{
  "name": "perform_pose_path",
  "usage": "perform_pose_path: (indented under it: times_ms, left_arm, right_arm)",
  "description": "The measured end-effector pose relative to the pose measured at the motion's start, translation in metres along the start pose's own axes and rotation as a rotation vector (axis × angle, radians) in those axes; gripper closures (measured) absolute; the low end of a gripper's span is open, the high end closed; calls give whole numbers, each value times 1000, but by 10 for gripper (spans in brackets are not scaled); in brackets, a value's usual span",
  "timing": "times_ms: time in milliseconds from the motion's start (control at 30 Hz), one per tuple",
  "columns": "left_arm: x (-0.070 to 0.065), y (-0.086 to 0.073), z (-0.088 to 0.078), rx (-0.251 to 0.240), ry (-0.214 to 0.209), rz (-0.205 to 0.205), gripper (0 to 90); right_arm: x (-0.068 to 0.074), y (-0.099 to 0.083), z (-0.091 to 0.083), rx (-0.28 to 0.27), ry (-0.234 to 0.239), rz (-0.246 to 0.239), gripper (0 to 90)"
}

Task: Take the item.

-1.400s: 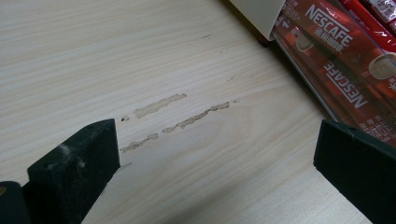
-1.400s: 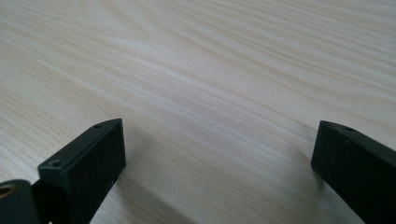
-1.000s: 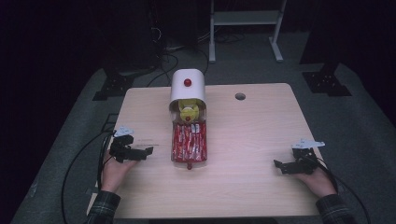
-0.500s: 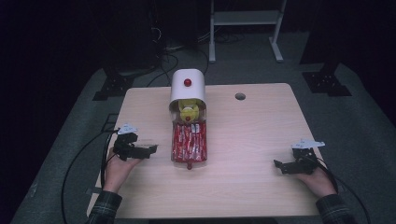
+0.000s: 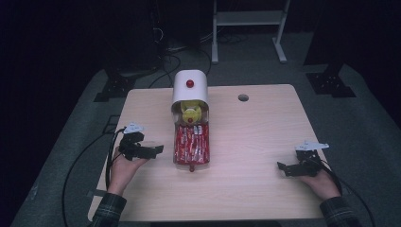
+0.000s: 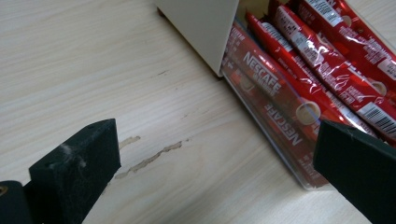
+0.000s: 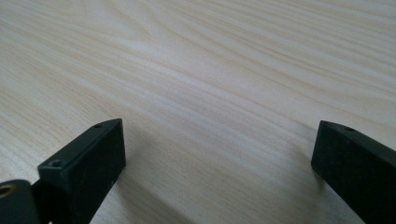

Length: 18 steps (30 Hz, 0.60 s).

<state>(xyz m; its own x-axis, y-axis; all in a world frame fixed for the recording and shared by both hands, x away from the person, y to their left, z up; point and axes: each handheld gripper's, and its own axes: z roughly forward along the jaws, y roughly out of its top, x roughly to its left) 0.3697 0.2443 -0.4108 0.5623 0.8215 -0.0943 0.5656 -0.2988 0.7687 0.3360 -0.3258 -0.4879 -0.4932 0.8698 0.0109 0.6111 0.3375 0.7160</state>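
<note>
Our left gripper, jaws spread wide, sits just beside the clear tray of red Nescafé stick packets at mid-table, nothing between them. The white round-topped dispenser hides part of a yellow thing. Our right gripper gapes over bare light wooden table.

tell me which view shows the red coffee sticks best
The left gripper view: the red coffee sticks are close enough to read their brand. The high view shows them small, as a row in the clear tray.
</note>
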Motion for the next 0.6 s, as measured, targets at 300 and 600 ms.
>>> perform_pose_path:
  times_ms: [300,600]
  left_arm:
    - [-8,11,3,-9,-13,24,3]
    - [-13,16,5,-11,-30,34,3]
  right_arm:
    - [0,0,0,1,1,-1,21]
    - [0,0,0,1,1,-1,21]
